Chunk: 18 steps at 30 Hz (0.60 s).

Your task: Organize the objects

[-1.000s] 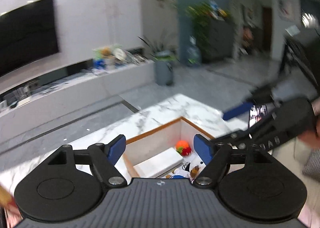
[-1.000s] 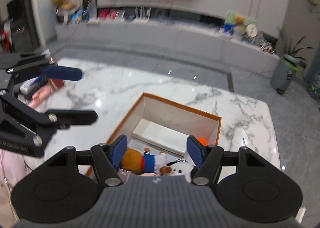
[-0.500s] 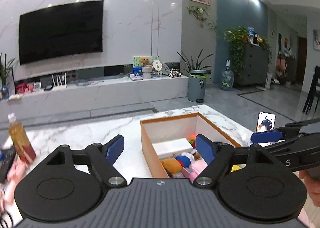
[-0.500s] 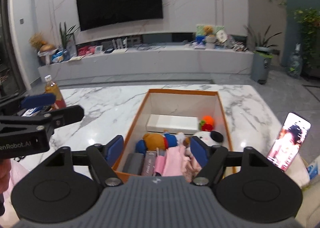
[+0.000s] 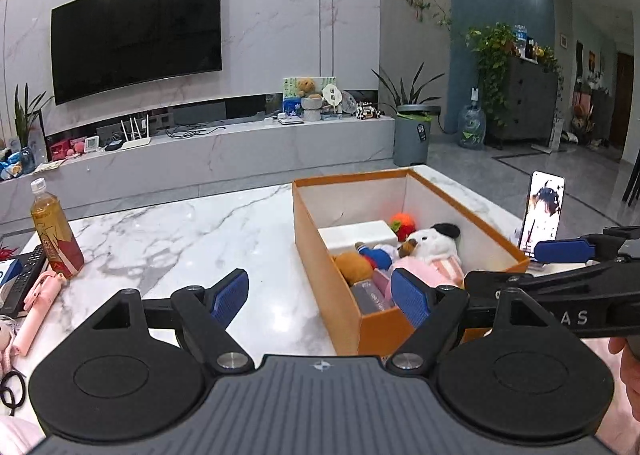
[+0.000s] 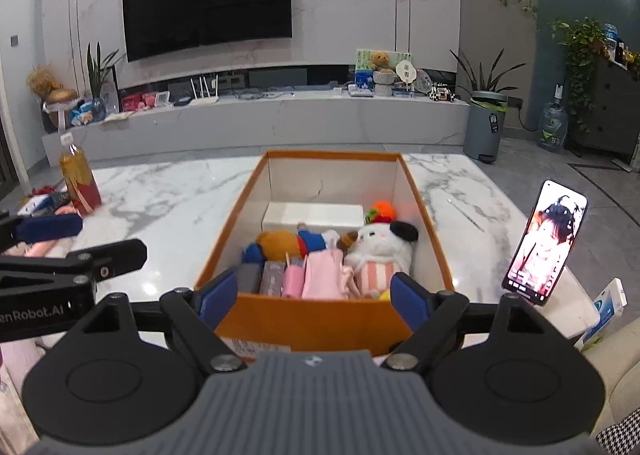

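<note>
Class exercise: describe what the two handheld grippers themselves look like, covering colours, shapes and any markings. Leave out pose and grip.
Both match: the left gripper and right gripper have a grey ribbed body, two round black discs, black linkage arms with silver bolts, and blue textured fingertips. Seen from the right wrist view, the left gripper's side carries white lettering ending "enRobot.AI". No cables or sleeves are visible.

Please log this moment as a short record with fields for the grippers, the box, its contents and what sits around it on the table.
left gripper: open, empty, above table
right gripper: open, empty, at near end of orange box
box contents: white box, brown plush, white plush, pink items
left of box: tea bottle, remote
right of box: phone, propped upright, screen lit
</note>
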Tool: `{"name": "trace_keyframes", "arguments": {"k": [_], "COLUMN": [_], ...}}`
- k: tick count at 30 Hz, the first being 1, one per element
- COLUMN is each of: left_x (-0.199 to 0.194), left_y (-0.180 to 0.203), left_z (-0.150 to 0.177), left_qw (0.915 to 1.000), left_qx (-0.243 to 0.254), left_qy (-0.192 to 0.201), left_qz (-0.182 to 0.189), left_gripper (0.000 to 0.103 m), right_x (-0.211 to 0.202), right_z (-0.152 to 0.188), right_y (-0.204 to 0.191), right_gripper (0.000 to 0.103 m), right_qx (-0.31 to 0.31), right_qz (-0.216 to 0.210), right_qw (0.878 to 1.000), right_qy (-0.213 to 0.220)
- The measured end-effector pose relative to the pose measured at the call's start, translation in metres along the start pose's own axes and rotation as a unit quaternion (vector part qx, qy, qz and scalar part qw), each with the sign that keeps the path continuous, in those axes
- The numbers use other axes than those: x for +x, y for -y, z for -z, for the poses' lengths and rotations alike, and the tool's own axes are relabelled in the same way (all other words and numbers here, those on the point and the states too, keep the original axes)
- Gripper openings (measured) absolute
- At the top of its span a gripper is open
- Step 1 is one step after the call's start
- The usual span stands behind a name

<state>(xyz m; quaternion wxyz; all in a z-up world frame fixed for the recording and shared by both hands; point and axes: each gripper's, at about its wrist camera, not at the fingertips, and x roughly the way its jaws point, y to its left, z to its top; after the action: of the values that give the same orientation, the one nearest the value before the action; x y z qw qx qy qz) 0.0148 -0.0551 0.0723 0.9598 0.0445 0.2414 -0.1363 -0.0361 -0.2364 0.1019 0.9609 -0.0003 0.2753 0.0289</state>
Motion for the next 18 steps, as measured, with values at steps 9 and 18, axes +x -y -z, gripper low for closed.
{"name": "trace_keyframes", "arguments": {"k": [9,18], "left_x": [0.009,0.007], "left_y": [-0.001,-0.009], "left_z": [0.014,0.016], "left_qw": [0.9989,0.9978], "left_qx": [-0.020,-0.039], "left_qy": [-0.038,-0.050], "left_qz": [-0.018,-0.017], "left_gripper": [0.093,0.093], "right_x": [0.008,0.014], "right_z": [0.011,0.016], "right_y": [-0.002,-0.007], "right_gripper": [0.084,0.084], "right_qx": [0.004,-0.003], "right_qz": [-0.001,-0.003], "right_qw": [1.000,1.000], "right_qy": [-0.017,-0.030]}}
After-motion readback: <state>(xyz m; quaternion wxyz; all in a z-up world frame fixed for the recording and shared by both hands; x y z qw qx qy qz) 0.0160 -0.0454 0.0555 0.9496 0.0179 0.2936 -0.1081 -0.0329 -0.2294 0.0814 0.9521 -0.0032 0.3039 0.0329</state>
